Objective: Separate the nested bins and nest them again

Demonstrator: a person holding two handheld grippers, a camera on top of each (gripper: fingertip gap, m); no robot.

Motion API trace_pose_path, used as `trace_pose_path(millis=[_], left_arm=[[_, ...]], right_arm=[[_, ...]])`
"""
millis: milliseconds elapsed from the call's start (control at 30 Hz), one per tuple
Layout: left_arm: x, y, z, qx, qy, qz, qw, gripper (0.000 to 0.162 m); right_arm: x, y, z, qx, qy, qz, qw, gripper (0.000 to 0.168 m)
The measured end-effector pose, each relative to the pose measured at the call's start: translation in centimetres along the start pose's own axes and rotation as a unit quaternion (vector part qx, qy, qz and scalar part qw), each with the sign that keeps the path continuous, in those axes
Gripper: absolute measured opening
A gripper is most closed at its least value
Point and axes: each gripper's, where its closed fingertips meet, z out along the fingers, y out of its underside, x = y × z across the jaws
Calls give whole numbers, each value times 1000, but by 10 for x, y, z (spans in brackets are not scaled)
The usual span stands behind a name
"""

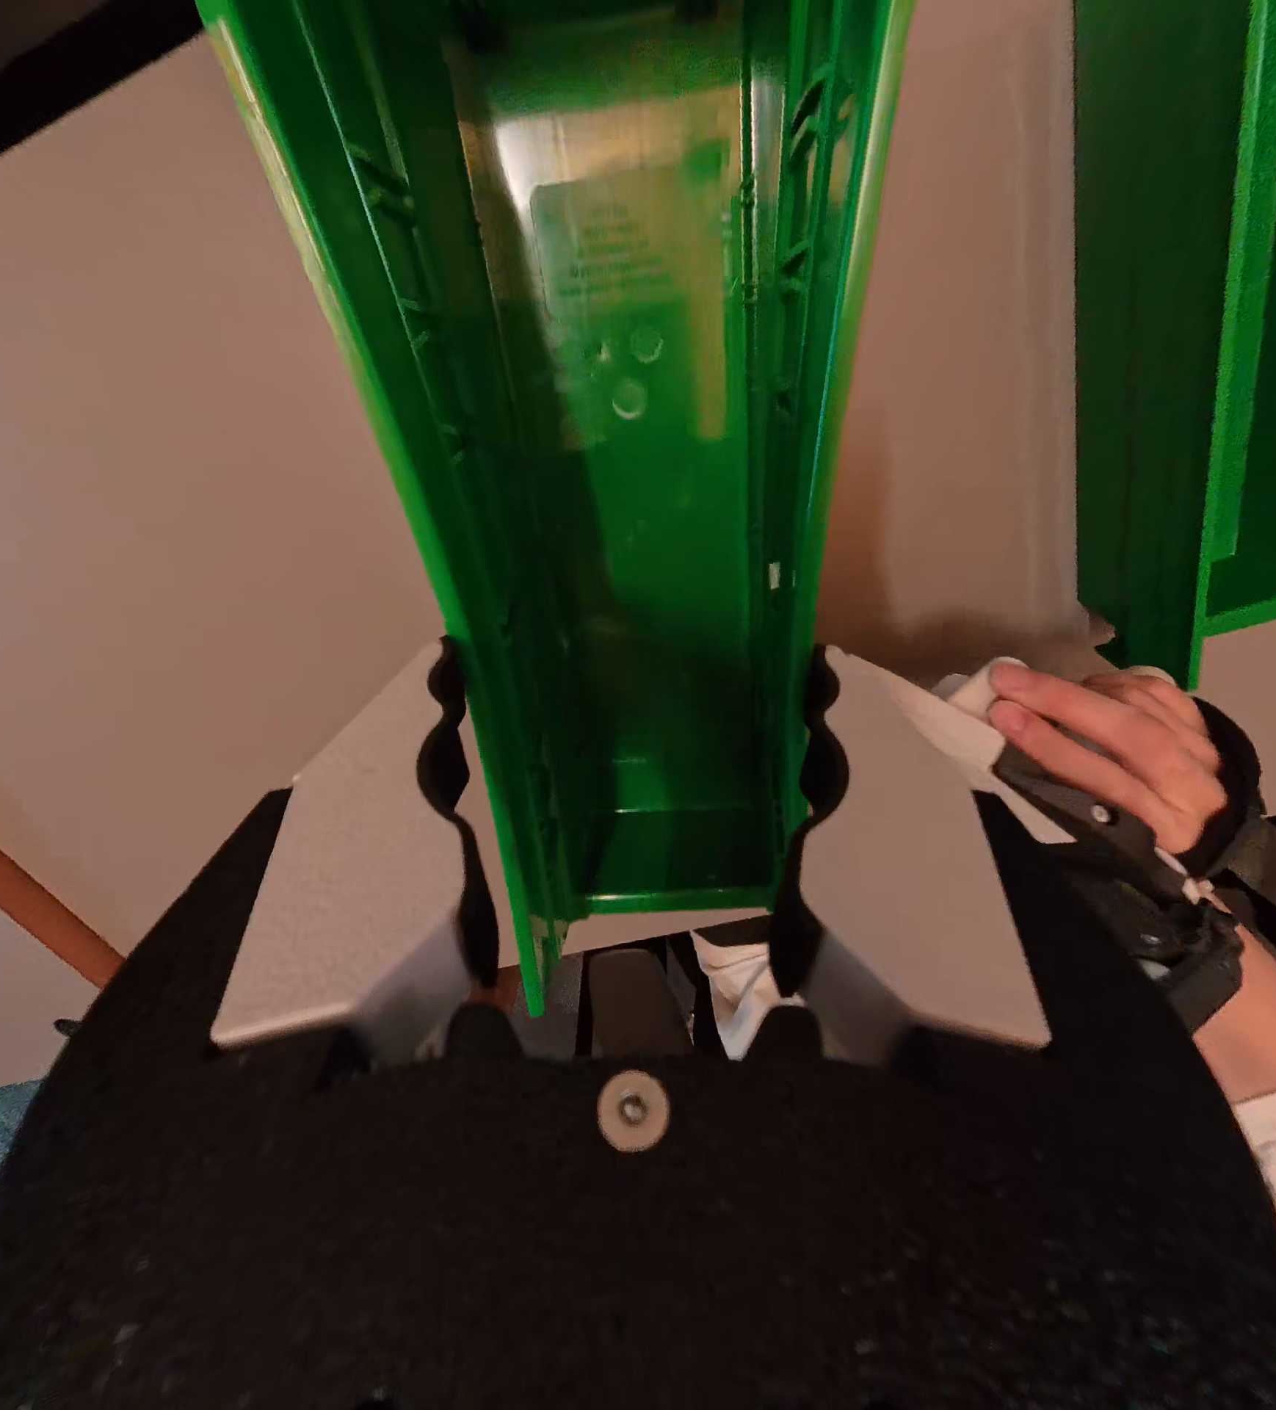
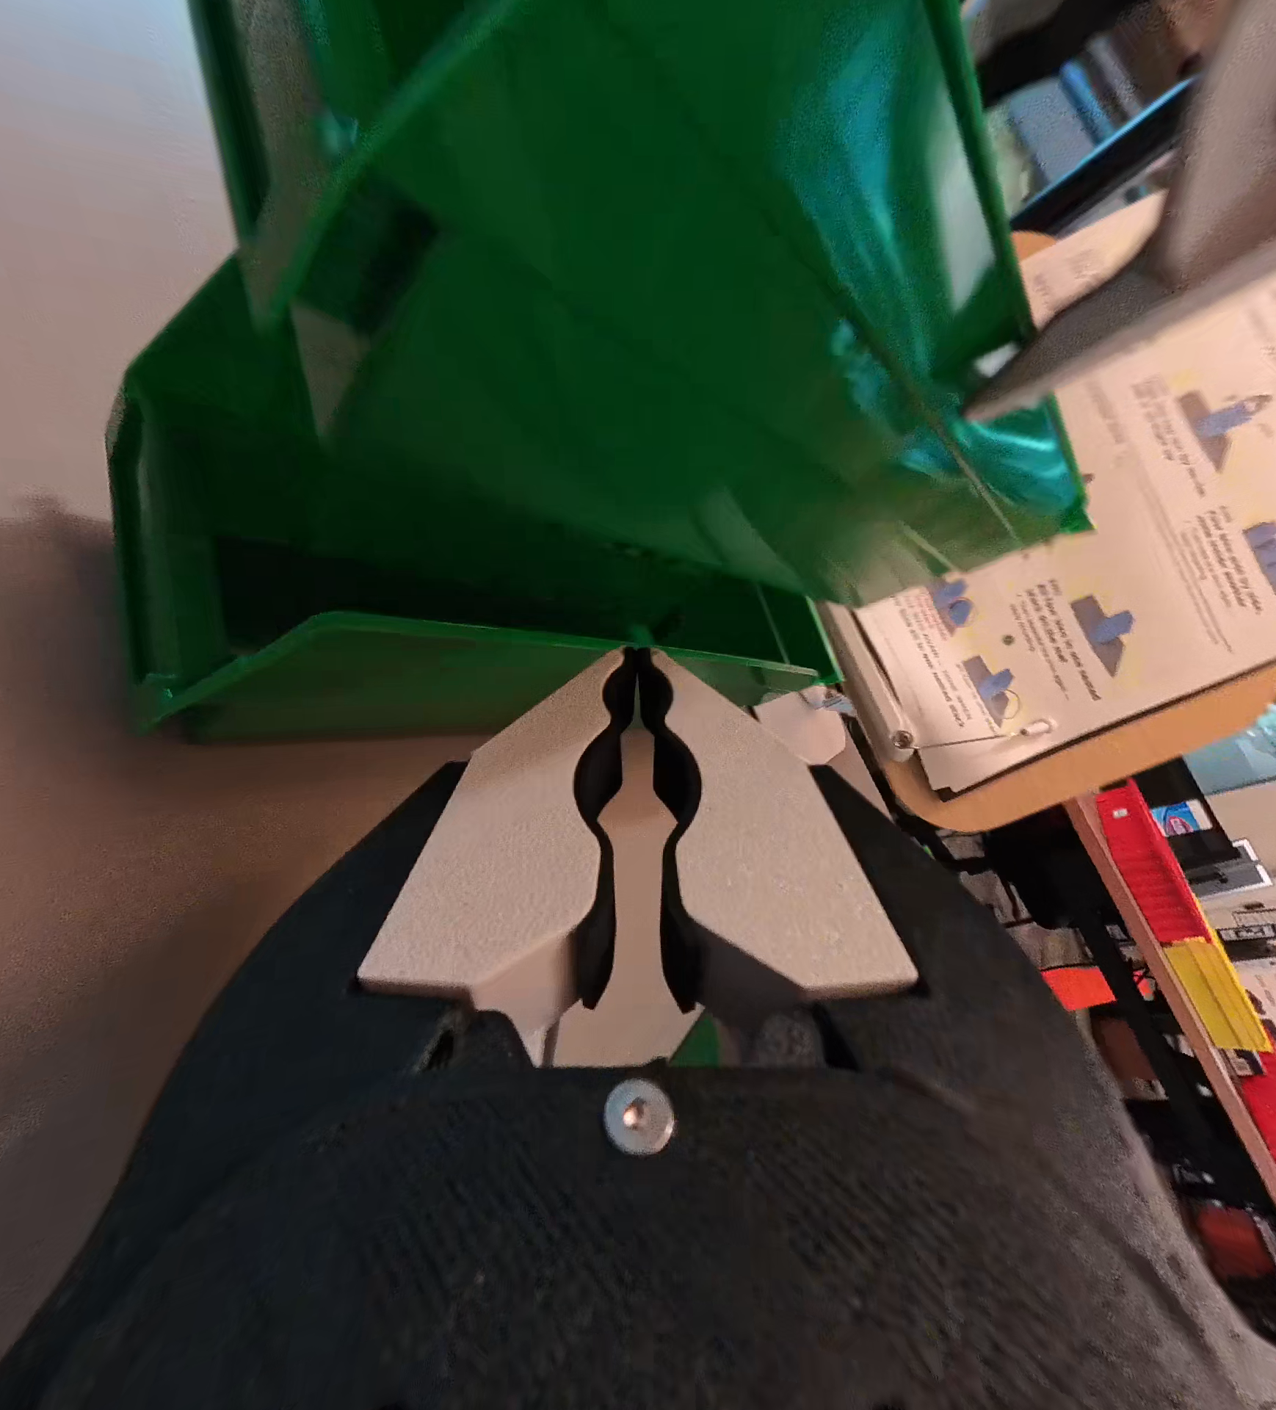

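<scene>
Bins (image 1: 650, 534) (image 2: 467, 671) apart, nothing visible inside, one per claw.

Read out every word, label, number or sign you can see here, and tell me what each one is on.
Raised lettering on the floor of the green bin, held between the left fingers: too blurred to read.
Printed sheet with blue drawings: print too small and blurred to read.
Small shelf labels at the right: too small to read.
On the second green bin, gripped by the right fingers: no writing visible.
</scene>
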Motion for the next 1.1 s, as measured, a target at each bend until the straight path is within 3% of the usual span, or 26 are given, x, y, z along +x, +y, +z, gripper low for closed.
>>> trace_pose_path(millis=[33, 233, 300, 433, 567, 700, 867, 1100], left_arm=[[-7, 0, -9, 4, 1, -3, 1000, 88], [-67, 2, -56, 27, -28, -25, 999, 90], [-92, 8, -59, 23, -31, -47, 998, 90], [-139, 22, -46, 16, -41, -79, 996, 91], [-177, 38, -15, 9, -33, -99, 994, 91], [-209, 59, 26, -12, -11, -125, 992, 92], [-241, 83, 71, -43, -5, -131, 991, 92], [-280, 100, 107, -44, 4, -157, 987, 92]], right_arm=[[5, -4, -7, 12, 9, 12, 1000, 0], [30, -20, -55, 68, 30, 125, 989, 54], [43, -16, -73, 74, 47, 169, 982, 74], [68, 5, -111, 77, 88, 263, 958, 97], [80, 30, -145, 80, 128, 328, 933, 100], [75, 50, -164, 61, 148, 340, 927, 96], [65, 62, -162, 45, 150, 363, 918, 94], [58, 68, -160, 25, 154, 358, 920, 94]])
